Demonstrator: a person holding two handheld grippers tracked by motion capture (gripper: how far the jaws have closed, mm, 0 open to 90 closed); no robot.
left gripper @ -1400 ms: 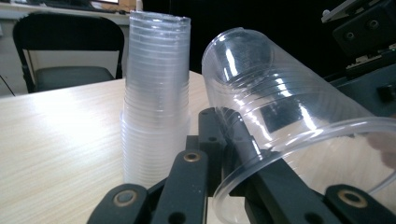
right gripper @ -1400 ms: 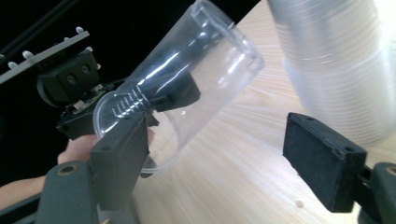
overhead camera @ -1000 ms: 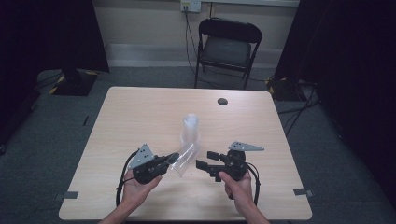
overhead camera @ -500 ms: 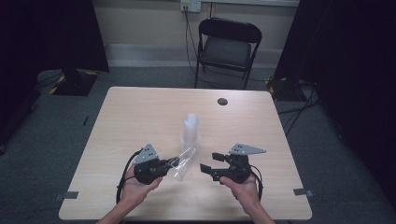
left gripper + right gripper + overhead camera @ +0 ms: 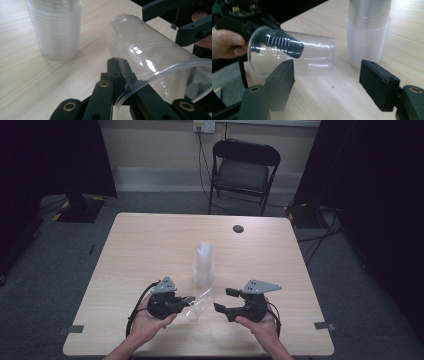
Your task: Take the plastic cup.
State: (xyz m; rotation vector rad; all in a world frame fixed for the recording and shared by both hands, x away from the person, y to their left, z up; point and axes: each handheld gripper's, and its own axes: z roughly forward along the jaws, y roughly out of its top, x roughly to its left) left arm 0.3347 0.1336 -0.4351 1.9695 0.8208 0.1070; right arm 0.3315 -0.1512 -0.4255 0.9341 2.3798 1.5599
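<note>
With the cup (image 5: 147, 62) pinched by its rim in the left hand-held gripper (image 5: 186, 301) above the table (image 5: 150, 245) near the stack (image 5: 204, 265), ease the gaping right hand-held gripper (image 5: 223, 301) around its base, closing gently to avoid crushing.

Light wood table (image 5: 150, 245) with upright stack of clear cups (image 5: 204, 265), small dark disc (image 5: 238, 228)

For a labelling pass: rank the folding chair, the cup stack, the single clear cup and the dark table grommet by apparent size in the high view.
1. folding chair
2. cup stack
3. single clear cup, smaller than the stack
4. table grommet
</note>
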